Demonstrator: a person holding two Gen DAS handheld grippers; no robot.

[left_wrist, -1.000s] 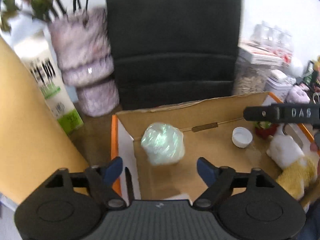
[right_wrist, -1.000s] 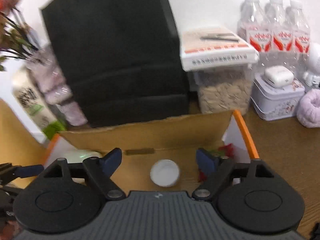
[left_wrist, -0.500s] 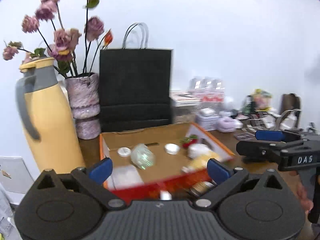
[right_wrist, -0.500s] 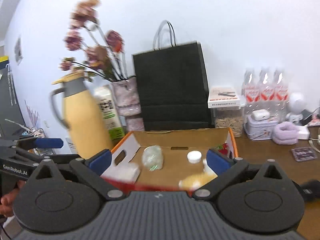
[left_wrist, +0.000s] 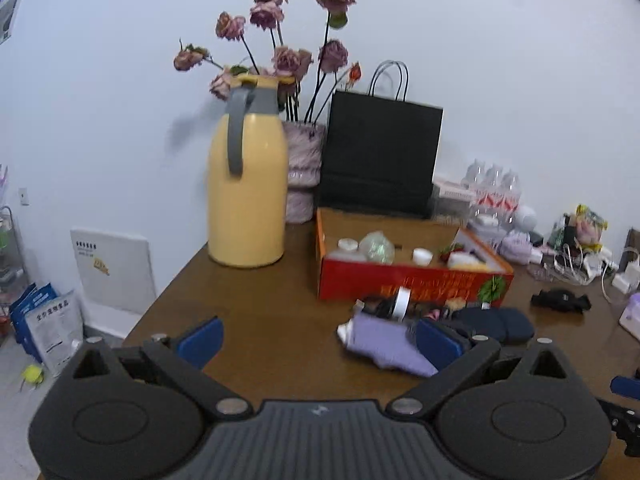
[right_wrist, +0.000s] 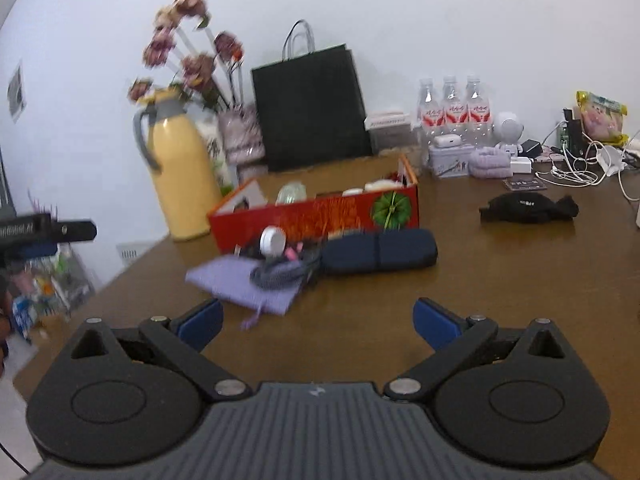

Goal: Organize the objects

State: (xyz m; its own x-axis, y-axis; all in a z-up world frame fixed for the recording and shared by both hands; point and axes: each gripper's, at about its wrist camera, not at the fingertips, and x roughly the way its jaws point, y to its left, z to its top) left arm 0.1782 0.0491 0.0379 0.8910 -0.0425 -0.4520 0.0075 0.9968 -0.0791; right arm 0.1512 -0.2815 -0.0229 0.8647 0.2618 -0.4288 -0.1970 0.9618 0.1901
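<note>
My left gripper [left_wrist: 318,340] has its jaws spread wide with nothing between them, and my right gripper [right_wrist: 316,320] is just as wide and just as empty. Both hang above the brown table [right_wrist: 500,280], back from the clutter, looking slightly down over its near edge.

Beyond my right fingers lies a lilac pouch [right_wrist: 240,284], flat on the wood, with a grey cord bundle [right_wrist: 280,274] resting on its far corner. A white cap [right_wrist: 273,241] sits on a small heap of bits just behind that. A navy case [right_wrist: 378,254] lies lengthwise beside the heap, touching it. From the left view the pouch [left_wrist: 384,342] is partly hidden by my right-hand blue pad.

Right behind these stands the red box [right_wrist: 316,216], open on top. Inside I can make out a greenish wrapped ball [left_wrist: 376,246], white lids [left_wrist: 423,256] and something red, blurred. A black strap [right_wrist: 528,208] lies apart on the right.

Further back: a yellow jug [left_wrist: 246,188] left of the box, a vase [left_wrist: 304,168] of faded roses [left_wrist: 280,24] behind it, a black paper bag [left_wrist: 380,156] against the wall, then water bottles [right_wrist: 452,112], a tin [right_wrist: 448,160] and a tangle of cables [right_wrist: 576,168]. The wall is plain white. My left gripper shows at the left edge of the right view, off the table's side, over floor clutter
</note>
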